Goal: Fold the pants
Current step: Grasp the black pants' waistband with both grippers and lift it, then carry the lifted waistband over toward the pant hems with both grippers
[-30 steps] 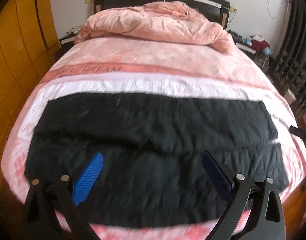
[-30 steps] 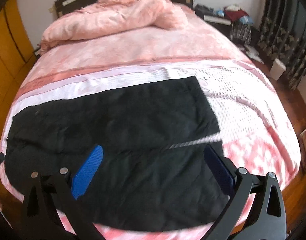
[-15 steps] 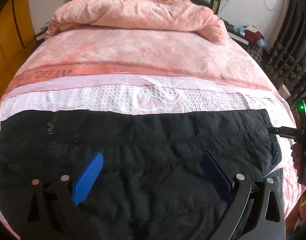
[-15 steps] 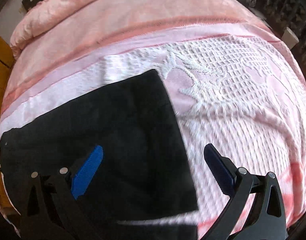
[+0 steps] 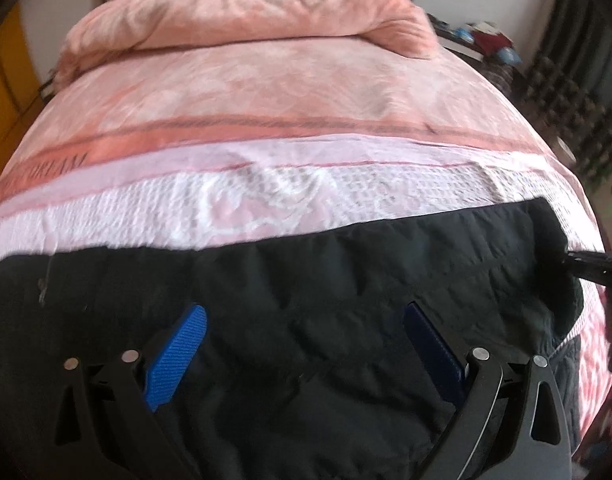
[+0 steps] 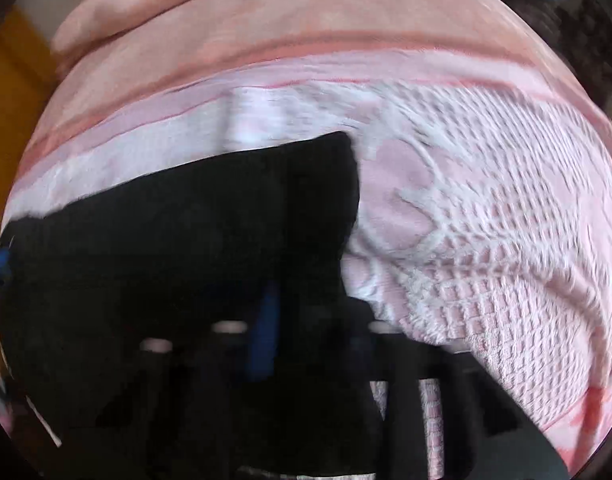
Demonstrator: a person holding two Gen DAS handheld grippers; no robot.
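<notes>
Left wrist view: my left claw (image 5: 306,340) fills the lower part of the frame, its two blue pads (image 5: 178,354) spread wide apart with nothing between them but the cloth beneath. The black pants (image 5: 325,300) lie flat across the near end of the bed (image 5: 266,200), spanning the frame from the left edge almost to the right edge, below the white-and-pink knitted band of the bedspread. A dark zipper or pull shows faintly on the pants at centre left. At the right edge of the frame, my right claw (image 5: 585,266) appears as a thin black tip touching the right end of the pants; a green light glows just above it. A crumpled pink duvet (image 5: 246,12) lies at the top of the frame, against a dark headboard. Yellow wardrobe panels (image 5: 2,92) occupy the upper left edge.

Right wrist view: the frame is heavily blurred. The pants (image 6: 186,260) fill the lower left, their right-hand edge running down the centre of the frame; the bedspread (image 6: 485,240) fills the right. My right claw (image 6: 302,336) sits at lower centre over that edge, with one blue pad dimly visible; its fingers look drawn close together, but I cannot tell whether they pinch the cloth.
</notes>
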